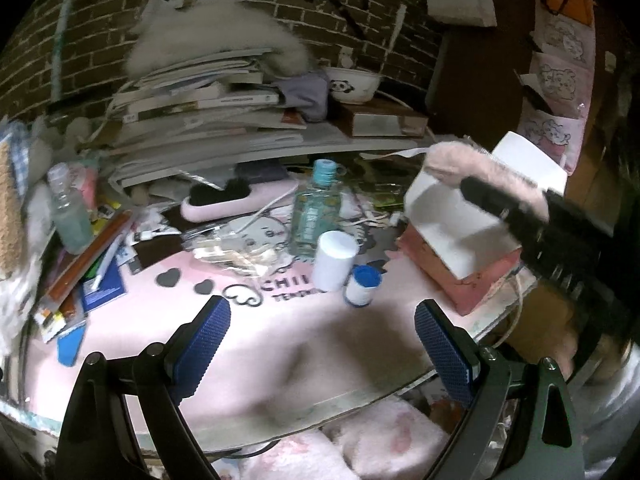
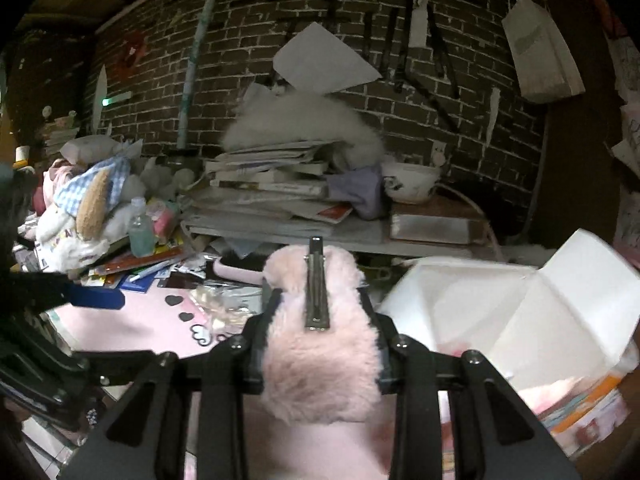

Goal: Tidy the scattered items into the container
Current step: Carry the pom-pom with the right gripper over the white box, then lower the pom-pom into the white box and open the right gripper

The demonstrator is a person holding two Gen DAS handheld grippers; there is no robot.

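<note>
My right gripper is shut on a pink furry hair clip with a metal clasp on top, held in the air left of the open pink box with white flaps. In the left wrist view the pink furry hair clip and the right gripper hang over the open pink box. My left gripper is open over the pink desk mat, nothing between its blue pads. A white cylinder, a blue-capped small bottle and a clear sanitizer bottle stand ahead of it.
A stack of books and papers with a fluffy grey thing and a panda bowl fills the back. Pens and packets, a green bottle, a pink brush and cables crowd the left. Brick wall behind.
</note>
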